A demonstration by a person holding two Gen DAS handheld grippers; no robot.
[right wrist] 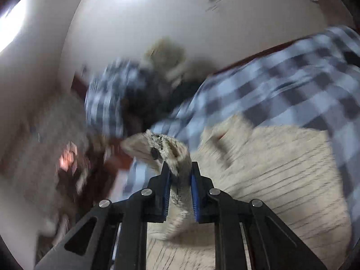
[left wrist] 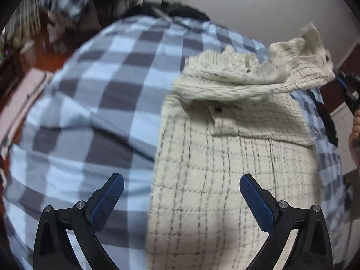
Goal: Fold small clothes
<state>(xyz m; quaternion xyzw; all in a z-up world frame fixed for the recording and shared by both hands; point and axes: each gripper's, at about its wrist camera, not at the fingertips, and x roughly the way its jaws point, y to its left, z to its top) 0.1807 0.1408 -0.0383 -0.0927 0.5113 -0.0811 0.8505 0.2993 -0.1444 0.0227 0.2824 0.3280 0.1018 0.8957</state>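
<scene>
garment: cream checked jacket [left wrist: 236, 157] on blue checked bedspread [left wrist: 101, 90] | right gripper [right wrist: 180, 173] pinching its edge, lifted at 2 o'clock | left gripper [left wrist: 181, 187] spread, empty | fold: first flap started, rest unfolded

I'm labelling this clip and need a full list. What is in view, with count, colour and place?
garment: one, cream with dark grid lines and dark buttons, lying on the bedcover, one edge lifted.
bedcover: one, blue-grey checked, under the garment.
wall: white, behind the bed.
left gripper: one, black with blue pads, open above the garment.
right gripper: one, black with blue pads, shut on the garment's lifted edge.
</scene>
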